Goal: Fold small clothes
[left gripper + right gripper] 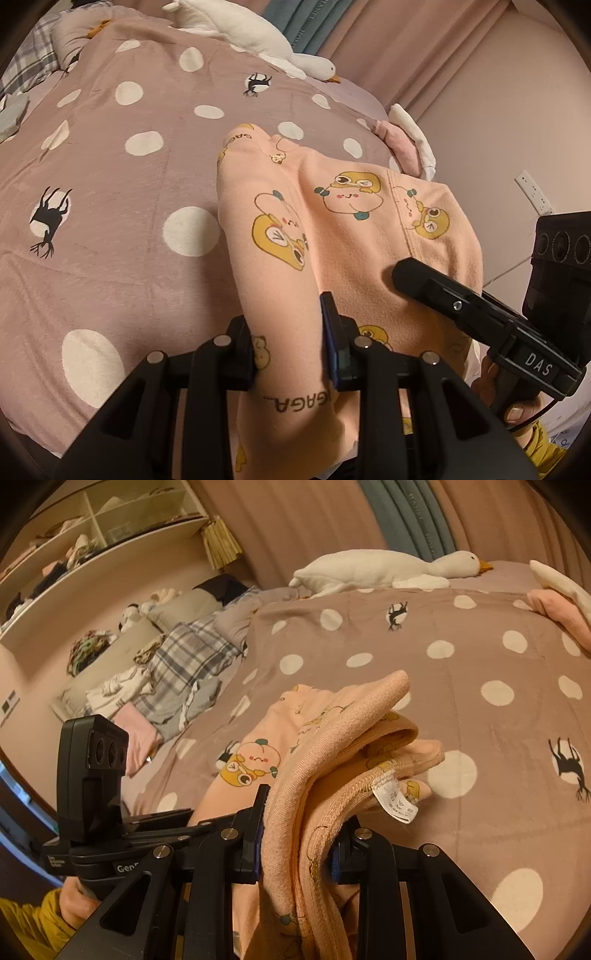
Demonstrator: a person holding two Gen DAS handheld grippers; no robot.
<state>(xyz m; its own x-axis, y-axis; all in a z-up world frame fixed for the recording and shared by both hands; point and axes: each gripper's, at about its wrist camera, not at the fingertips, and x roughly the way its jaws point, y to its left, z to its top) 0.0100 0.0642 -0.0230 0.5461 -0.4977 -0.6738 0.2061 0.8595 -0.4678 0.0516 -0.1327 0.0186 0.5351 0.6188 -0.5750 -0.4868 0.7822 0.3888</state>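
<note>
A small peach garment [332,221] printed with yellow cartoon figures is lifted off the bed at its near end, while its far end lies on the bedspread [110,184]. My left gripper [284,314] is shut on a bunched fold of it. My right gripper [301,812] is shut on the ribbed waistband [325,738], with a white care tag [397,801] hanging beside it. In the left wrist view one black finger of the right gripper [406,277] presses against the cloth from the right. The left gripper's body [96,768] shows at the left of the right wrist view.
The mauve bedspread [480,646] has white dots and black deer. A white goose plush [258,40] lies at the far edge. Folded pink and white clothes [402,144] sit at the far right. A pile of plaid and pale clothes [177,664] lies beside shelves [92,535].
</note>
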